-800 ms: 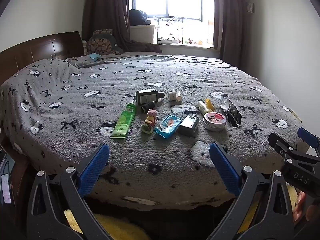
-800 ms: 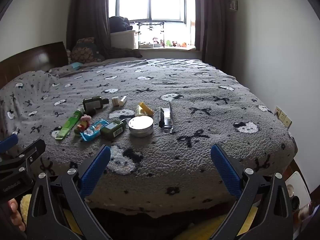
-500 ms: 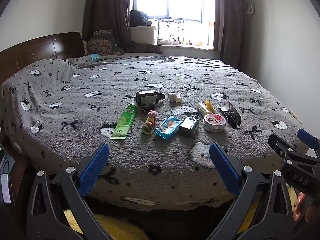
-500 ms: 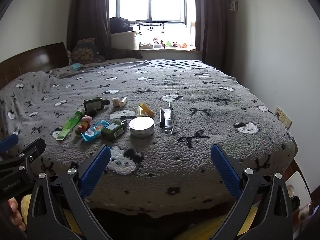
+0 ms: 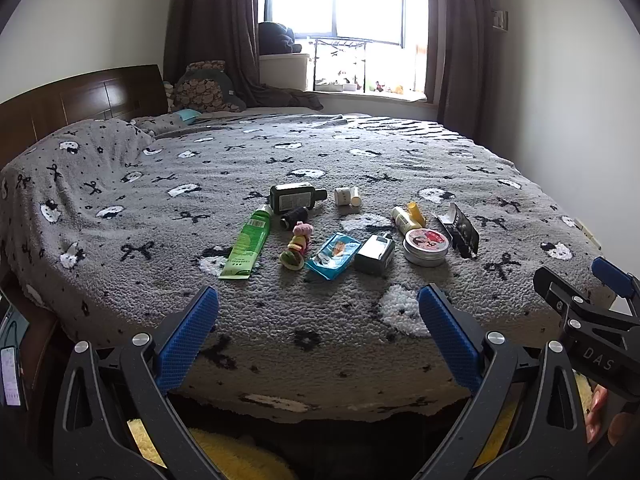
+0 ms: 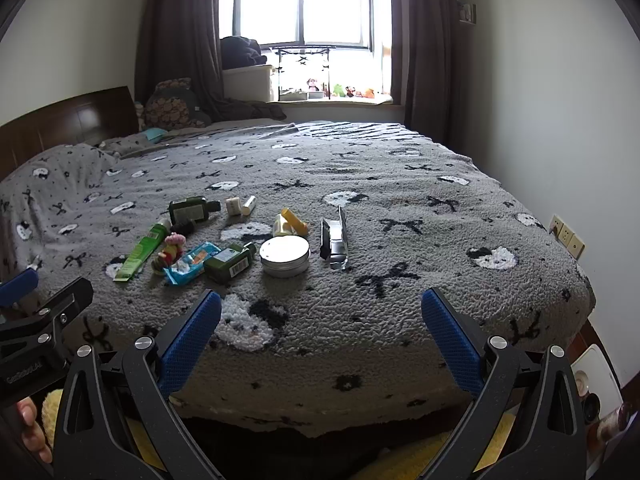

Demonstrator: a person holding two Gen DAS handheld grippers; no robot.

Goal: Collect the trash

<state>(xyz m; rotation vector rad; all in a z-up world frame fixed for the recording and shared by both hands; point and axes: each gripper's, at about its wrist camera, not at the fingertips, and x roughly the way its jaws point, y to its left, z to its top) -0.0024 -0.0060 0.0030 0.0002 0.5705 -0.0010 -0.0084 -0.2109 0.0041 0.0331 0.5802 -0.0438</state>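
Note:
A cluster of small items lies on the grey bed (image 5: pixel 360 340): a green tube (image 5: pixel 247 243), a dark bottle (image 5: pixel 296 196), a blue wrapper (image 5: pixel 334 255), a small toy figure (image 5: pixel 297 245), a dark box (image 5: pixel 375 254), a round tin (image 5: pixel 425 241) and a black foil packet (image 5: pixel 460 230). The same tin (image 6: pixel 285 256), wrapper (image 6: pixel 192 262) and packet (image 6: pixel 334 238) show in the right wrist view. My left gripper (image 5: pixel 318 336) is open and empty, short of the bed's near edge. My right gripper (image 6: pixel 320 338) is open and empty beside it.
A wooden headboard (image 5: pixel 80 100) stands at the left and a window (image 5: pixel 340 0) with dark curtains at the back. A wall (image 6: pixel 560 120) runs close along the bed's right side. Yellow fluffy fabric (image 5: pixel 232 456) lies below the grippers.
Both grippers have drifted slightly forward and up toward the bed; the items sit a little lower in view. Jaws stay open.

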